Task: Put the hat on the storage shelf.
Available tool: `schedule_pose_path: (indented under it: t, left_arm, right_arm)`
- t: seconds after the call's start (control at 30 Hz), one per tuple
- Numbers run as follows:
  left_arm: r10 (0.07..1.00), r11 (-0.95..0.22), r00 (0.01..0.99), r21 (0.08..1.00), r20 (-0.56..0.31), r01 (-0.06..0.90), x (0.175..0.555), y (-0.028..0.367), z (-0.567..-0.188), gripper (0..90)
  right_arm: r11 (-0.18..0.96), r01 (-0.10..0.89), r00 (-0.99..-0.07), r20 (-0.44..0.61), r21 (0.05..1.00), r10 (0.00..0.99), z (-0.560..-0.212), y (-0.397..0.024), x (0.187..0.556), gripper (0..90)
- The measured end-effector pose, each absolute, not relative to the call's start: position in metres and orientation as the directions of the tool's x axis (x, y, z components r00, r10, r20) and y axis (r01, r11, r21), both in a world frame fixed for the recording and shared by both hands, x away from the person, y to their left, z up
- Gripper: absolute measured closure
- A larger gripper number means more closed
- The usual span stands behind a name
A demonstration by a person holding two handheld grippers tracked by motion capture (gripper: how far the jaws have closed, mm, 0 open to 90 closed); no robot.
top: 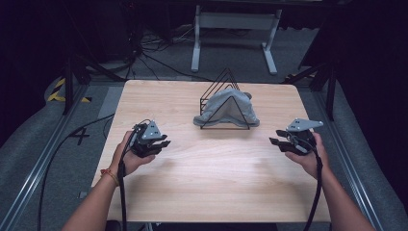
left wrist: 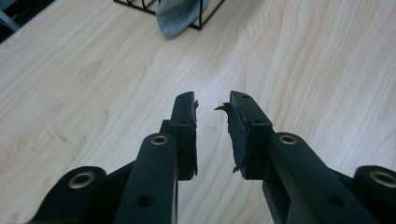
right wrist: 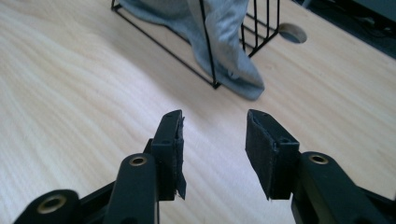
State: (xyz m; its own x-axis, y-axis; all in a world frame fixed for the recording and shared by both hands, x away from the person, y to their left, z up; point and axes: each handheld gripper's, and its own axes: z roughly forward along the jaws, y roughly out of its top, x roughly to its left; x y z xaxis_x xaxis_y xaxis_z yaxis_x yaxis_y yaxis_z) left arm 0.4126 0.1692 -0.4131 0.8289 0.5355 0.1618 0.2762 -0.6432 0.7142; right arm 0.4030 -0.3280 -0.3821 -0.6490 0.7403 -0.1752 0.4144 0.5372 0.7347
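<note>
A grey cloth is draped over a black triangular wire rack at the middle back of the wooden table. My left gripper is held at the table's left, jaws open with nothing between them. My right gripper is held at the right, also open and empty. Both point inward toward the rack. The left gripper view catches a corner of the cloth and rack at its top. The right gripper view has the cloth hanging through the rack's wires.
A round hole is cut in the tabletop behind the rack. A white metal stand and cables lie on the grey floor beyond the table. Bare wood lies between the two grippers.
</note>
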Motion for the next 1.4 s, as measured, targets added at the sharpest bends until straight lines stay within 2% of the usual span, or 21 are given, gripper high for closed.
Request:
schedule_pose_path:
  t: [0.13, 0.4, 0.57, 0.7, 0.87, 0.93, 1.03, 1.13, 1.3, 1.4]
  left_arm:
    - [0.564, -0.659, 0.809, 0.681, 0.165, 0.320, 0.406, 0.177, -0.425, 64.2]
    - [0.617, -0.617, 0.780, 0.682, 0.107, 0.394, 0.393, 0.198, -0.440, 51.2]
    - [0.613, -0.604, 0.788, 0.678, 0.059, 0.420, 0.387, 0.205, -0.444, 43.5]
    - [0.598, -0.609, 0.799, 0.679, 0.055, 0.409, 0.383, 0.207, -0.446, 37.5]
    - [0.564, -0.652, 0.825, 0.629, 0.029, 0.424, 0.377, 0.202, -0.454, 30.5]
    - [0.560, -0.646, 0.828, 0.638, 0.024, 0.418, 0.373, 0.202, -0.458, 29.3]
    - [0.562, -0.647, 0.822, 0.666, 0.087, 0.372, 0.363, 0.202, -0.469, 29.0]
    - [0.578, -0.619, 0.812, 0.692, 0.081, 0.371, 0.356, 0.206, -0.473, 28.0]
    - [0.609, -0.562, 0.793, 0.705, -0.001, 0.433, 0.351, 0.216, -0.479, 20.9]
    - [0.626, -0.532, 0.780, 0.722, -0.017, 0.443, 0.347, 0.218, -0.482, 19.1]
  right_arm:
    - [0.544, 0.423, -0.645, -0.181, 0.725, 0.743, -0.392, -0.337, 0.393, 54.0]
    - [0.535, 0.450, -0.615, -0.186, 0.715, 0.766, -0.415, -0.358, 0.371, 46.5]
    - [0.514, 0.468, -0.584, -0.186, 0.718, 0.790, -0.429, -0.371, 0.358, 40.0]
    - [0.493, 0.486, -0.572, -0.165, 0.722, 0.804, -0.438, -0.383, 0.348, 36.4]
    - [0.436, 0.512, -0.548, -0.108, 0.740, 0.829, -0.446, -0.394, 0.341, 33.7]
    - [0.437, 0.519, -0.548, -0.107, 0.735, 0.830, -0.449, -0.396, 0.339, 33.1]
    - [0.435, 0.524, -0.552, -0.098, 0.732, 0.828, -0.454, -0.399, 0.337, 32.7]
    - [0.422, 0.528, -0.553, -0.078, 0.737, 0.829, -0.458, -0.402, 0.335, 32.4]
    - [0.392, 0.538, -0.559, -0.033, 0.746, 0.829, -0.465, -0.406, 0.334, 29.9]
    - [0.383, 0.538, -0.549, -0.033, 0.750, 0.835, -0.466, -0.408, 0.331, 27.0]
